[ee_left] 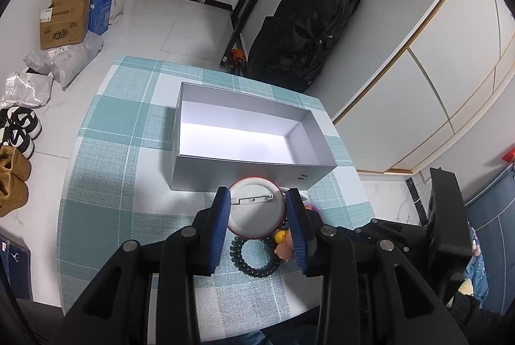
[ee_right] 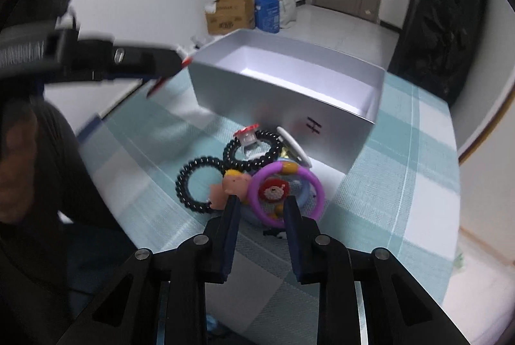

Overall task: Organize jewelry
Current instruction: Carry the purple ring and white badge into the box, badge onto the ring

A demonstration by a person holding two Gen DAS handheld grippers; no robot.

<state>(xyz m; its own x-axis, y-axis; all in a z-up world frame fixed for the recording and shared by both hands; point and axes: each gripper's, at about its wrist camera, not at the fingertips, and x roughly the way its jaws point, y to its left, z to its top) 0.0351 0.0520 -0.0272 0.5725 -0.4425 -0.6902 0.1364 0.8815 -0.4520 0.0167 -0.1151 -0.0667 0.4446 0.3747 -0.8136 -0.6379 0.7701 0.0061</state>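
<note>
My left gripper (ee_left: 257, 196) is shut on a round pin badge (ee_left: 257, 209) with a red rim, its white back and pin facing me, held above the table just before the open grey box (ee_left: 254, 167). Below it lie a black bead bracelet (ee_left: 254, 258) and a small pink figure (ee_left: 283, 248). My right gripper (ee_right: 260, 203) is open and empty, low over the pile: a purple ring (ee_right: 286, 184), two black spiral bracelets (ee_right: 196, 187), a pink figure (ee_right: 231, 187) and a white badge (ee_right: 293, 148). The box (ee_right: 289, 93) stands behind the pile. The left gripper (ee_right: 151, 61) shows blurred at upper left.
The table has a teal and white checked cloth (ee_left: 112, 151). A black backpack (ee_left: 305, 29) hangs beyond the table's far edge. Cardboard boxes (ee_left: 64, 23), parcels and shoes (ee_left: 13, 171) sit on the floor to the left.
</note>
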